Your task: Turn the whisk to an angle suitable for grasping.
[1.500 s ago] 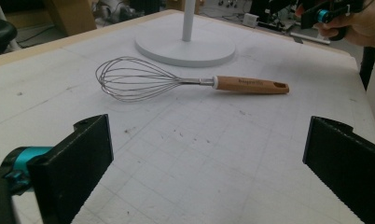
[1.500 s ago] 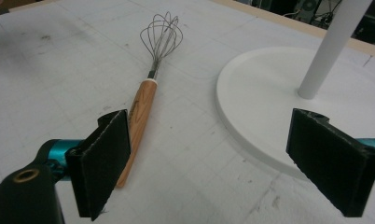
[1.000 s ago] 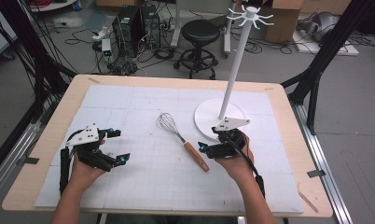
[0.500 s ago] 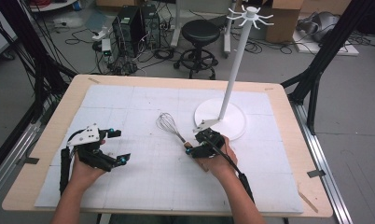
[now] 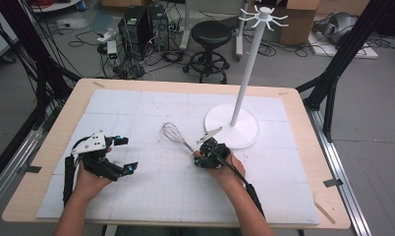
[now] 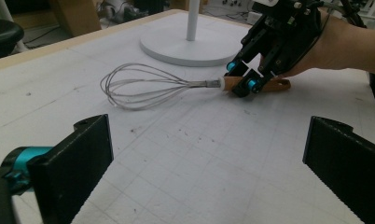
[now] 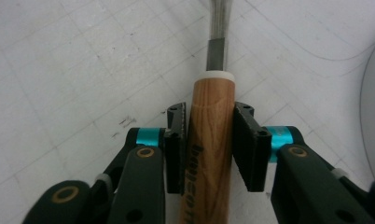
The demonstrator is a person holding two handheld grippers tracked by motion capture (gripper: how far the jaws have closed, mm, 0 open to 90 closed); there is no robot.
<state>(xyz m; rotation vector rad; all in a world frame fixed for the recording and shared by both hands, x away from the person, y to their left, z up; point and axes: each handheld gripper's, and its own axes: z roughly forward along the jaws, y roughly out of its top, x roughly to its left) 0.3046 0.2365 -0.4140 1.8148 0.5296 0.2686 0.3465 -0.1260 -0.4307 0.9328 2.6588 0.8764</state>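
The left gripper [image 5: 121, 155] rests on the white mat [image 5: 136, 108], jaws wide apart and holding nothing, with bare mat around it. Mid-table lies the whisk [image 5: 175, 135]. The right gripper [image 5: 201, 156] has just squeezed its wooden handle [image 7: 211, 140], beside the stand's round base [image 5: 247, 129].

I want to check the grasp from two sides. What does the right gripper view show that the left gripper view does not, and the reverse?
The right gripper view alone shows the dark lettering printed on the whisk's wooden handle, with both pads of the right tool pressing its sides.

The left gripper view alone shows the left tool open over bare mat, the whisk's whole wire head lying flat, and the white stand's pole.

Both show the right tool shut on the handle, the gridded white mat, and the edge of the stand's round base.
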